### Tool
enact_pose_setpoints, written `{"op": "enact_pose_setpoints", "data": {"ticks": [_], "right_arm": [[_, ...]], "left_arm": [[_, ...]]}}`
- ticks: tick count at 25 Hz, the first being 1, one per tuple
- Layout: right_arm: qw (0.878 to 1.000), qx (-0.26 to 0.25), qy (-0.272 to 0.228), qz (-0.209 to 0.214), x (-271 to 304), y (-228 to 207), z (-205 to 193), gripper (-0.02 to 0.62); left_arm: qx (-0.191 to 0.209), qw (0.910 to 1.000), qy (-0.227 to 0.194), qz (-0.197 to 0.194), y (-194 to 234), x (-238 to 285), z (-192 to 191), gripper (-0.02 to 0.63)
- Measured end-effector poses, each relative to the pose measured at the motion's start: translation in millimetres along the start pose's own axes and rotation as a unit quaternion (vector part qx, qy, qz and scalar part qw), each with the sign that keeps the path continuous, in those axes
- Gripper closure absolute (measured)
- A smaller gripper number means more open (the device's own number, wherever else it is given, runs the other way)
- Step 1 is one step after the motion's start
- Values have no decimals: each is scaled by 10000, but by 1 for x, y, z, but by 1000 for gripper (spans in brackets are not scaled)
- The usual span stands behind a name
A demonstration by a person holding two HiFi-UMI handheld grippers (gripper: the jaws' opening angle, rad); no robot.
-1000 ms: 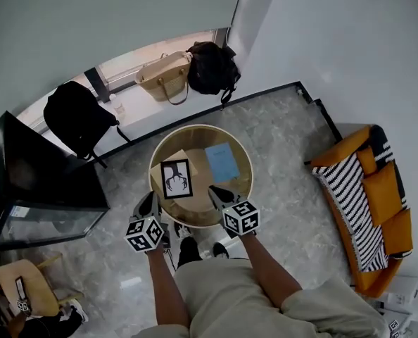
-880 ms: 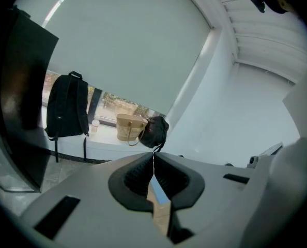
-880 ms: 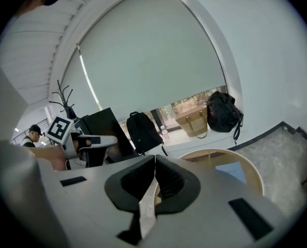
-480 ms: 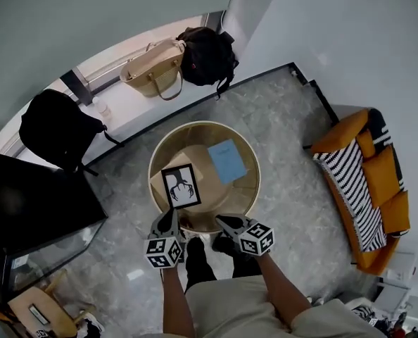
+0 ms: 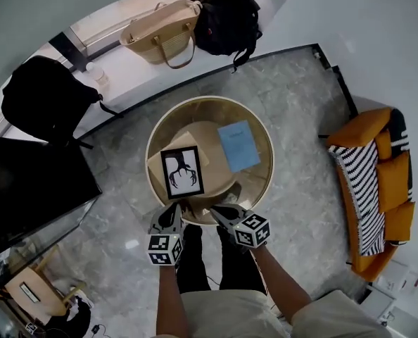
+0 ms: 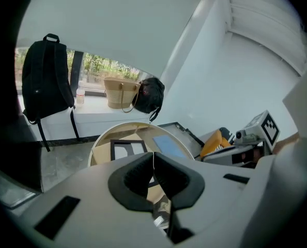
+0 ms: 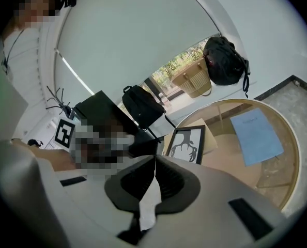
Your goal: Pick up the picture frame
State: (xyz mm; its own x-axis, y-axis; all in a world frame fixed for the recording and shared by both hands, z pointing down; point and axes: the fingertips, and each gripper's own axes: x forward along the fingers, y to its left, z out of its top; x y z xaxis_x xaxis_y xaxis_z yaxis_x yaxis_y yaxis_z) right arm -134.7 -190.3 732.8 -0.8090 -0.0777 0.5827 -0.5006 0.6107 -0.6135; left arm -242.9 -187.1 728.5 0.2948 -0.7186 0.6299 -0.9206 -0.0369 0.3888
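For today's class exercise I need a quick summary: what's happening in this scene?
A person stands over a round table, a hand-held gripper in each hand. The left hand-held gripper and the right hand-held gripper hang at the table's near edge, both shut and empty. The black picture frame lies just beyond them, not yet picked up, beside a blue sheet.

Left gripper [image 5: 173,210] and right gripper [image 5: 218,211] lower, closer together, now at table [image 5: 209,111] rim, nearer frame [image 5: 181,172].
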Motion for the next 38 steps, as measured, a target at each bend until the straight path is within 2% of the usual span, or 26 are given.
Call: {"op": "enact_pose_setpoints", "data": {"ticks": [2, 4, 8, 12, 15, 23, 25, 27, 28, 30, 33, 38], "right_arm": [[9998, 27, 9, 186, 14, -12, -3, 560], [9999, -36, 24, 138, 27, -34, -5, 560], [9998, 91, 90, -150, 52, -88, -20, 560], [9970, 582, 149, -486, 73, -131, -28, 558], [9945, 948, 67, -446, 88, -146, -32, 558], [9919, 1249, -210, 13, 124, -167, -38, 557], [9891, 1425, -351, 134, 130, -170, -40, 555], [9873, 1501, -421, 308, 133, -169, -43, 554], [9865, 1527, -421, 411, 134, -168, -44, 546], [9842, 1617, -389, 606, 138, -167, -47, 461], [9811, 1766, -330, 723, 148, -167, -52, 407], [9713, 2184, -301, 888, 168, -163, -58, 374]], "left_arm": [[322, 9990, 308, 103, 2, 14, -19, 584], [598, 9967, 546, 80, 0, 35, -33, 584], [644, 9950, 761, -24, 2, 76, -57, 584], [808, 9910, 1067, -66, 14, 105, -82, 584], [847, 9880, 1291, -29, 24, 118, -99, 584], [566, 9910, 1203, 139, 48, 149, -110, 584], [549, 9918, 1102, 354, 63, 153, -108, 584], [470, 9914, 972, 745, 83, 151, -106, 583], [407, 9907, 914, 921, 93, 149, -106, 584], [317, 9897, 867, 1090, 106, 149, -106, 584], [355, 9902, 930, 977, 113, 151, -110, 584], [301, 9918, 956, 787, 114, 150, -112, 584]]}}
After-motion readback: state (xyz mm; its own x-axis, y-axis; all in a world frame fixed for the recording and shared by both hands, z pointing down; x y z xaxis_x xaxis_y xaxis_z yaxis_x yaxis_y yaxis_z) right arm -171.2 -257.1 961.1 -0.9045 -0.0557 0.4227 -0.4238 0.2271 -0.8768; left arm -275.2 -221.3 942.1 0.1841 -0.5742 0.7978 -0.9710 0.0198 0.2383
